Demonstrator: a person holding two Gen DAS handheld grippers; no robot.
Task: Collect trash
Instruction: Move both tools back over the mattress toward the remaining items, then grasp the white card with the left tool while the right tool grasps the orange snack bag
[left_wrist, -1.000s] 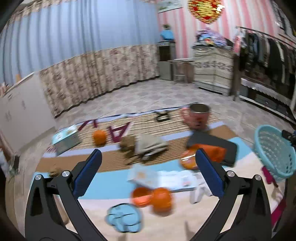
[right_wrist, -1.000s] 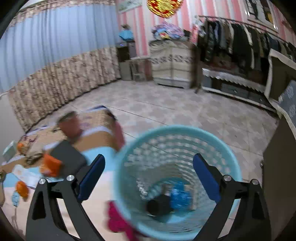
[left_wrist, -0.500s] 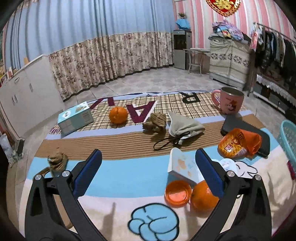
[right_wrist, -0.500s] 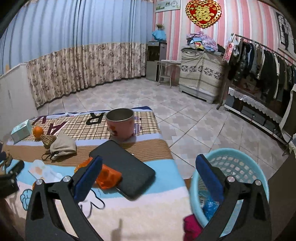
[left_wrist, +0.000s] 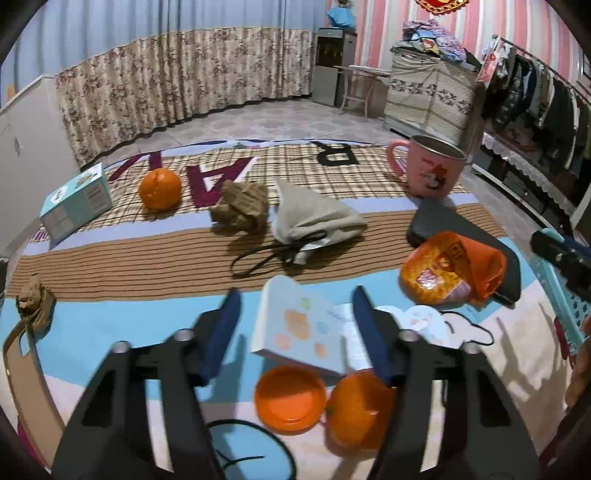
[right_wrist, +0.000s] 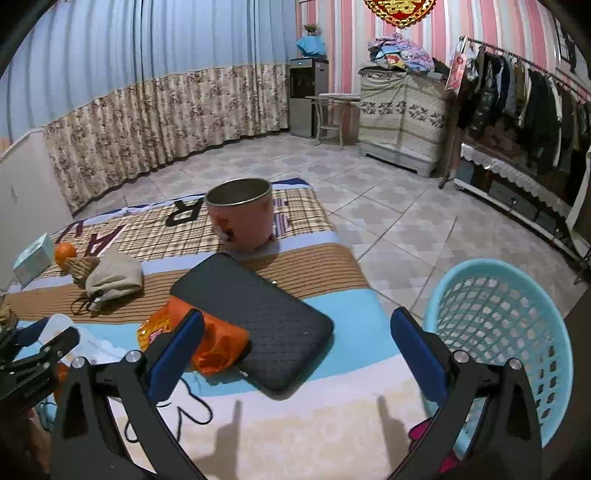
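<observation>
Left tongs: the left gripper (left_wrist: 295, 325) has come lower and nearer to the table than half a second ago, and its jaws are now narrower but not pressed together; they stand on both sides of the small white card (left_wrist: 301, 330) and nothing is pinched yet
Right tongs: the right gripper (right_wrist: 295, 354) has turned away from the blue basket (right_wrist: 517, 317) since one second ago; its jaws are spread wide and hold nothing, above the table edge
Meaning for the task: it seems the next piece of trash is chosen, probably the card, and the closing is not finished
Trash on the table: orange wrapper (left_wrist: 452, 267) lies partly on the black pad (right_wrist: 255, 317); two brown paper balls (left_wrist: 240, 206) (left_wrist: 35, 301)
Other things: pink mug (left_wrist: 430, 166), gray pouch (left_wrist: 314, 218), two oranges (left_wrist: 160, 188) (left_wrist: 360, 410), orange lid (left_wrist: 290, 397), light blue box (left_wrist: 75, 201)
In the way: the lid and the near orange lie just under the left jaws, touching the card's edge, so they could be pushed
Basket: beside the table on the right, well apart from the card
</observation>
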